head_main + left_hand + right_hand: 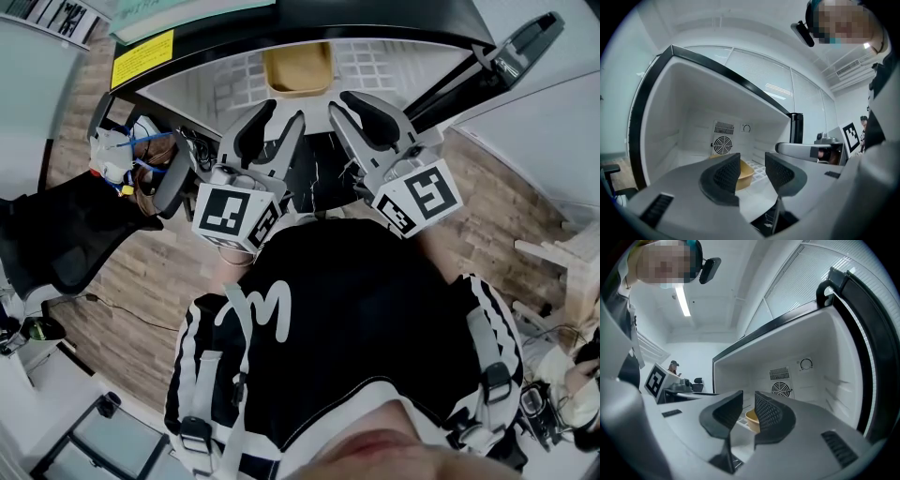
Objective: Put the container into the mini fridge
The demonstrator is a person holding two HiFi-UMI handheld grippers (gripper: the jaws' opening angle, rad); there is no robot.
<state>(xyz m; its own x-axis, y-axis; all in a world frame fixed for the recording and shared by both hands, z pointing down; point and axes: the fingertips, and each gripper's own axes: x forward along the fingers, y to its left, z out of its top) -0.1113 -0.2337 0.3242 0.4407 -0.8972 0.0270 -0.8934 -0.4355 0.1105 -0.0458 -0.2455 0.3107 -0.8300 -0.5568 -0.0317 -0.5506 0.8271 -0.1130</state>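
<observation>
Head view – mini fridge: open, black-rimmed box with a smooth white lining; its door is swung out at the right.
Head view – shelf: white grid of small squares inside the fridge.
Head view – container: tan, rounded-rectangle tub, open-topped, sitting on the grid shelf deep in the fridge, clear of both grippers.
Head view – left gripper: grey shell with dark curved fingers, pointing into the fridge mouth; a white cube with black square markers sits behind it.
Head view – right gripper: the same build, beside the left one, well short of the container.

Left gripper view – fingers: dark, wedge-shaped, with crosshatched pads; they stand moderately apart with nothing between them.
Left gripper view – container: smooth tan wall showing past the left finger, on the grid shelf.
Left gripper view – back wall: round fan grille under a slotted vent, with a small dial beside it.

Right gripper view – fingers: the same ribbed dark pads, a narrow gap between them, gripping nothing.
Right gripper view – container: its tan rim is seen through the gap, farther in.
Right gripper view – back wall: fan grille and dial.
</observation>
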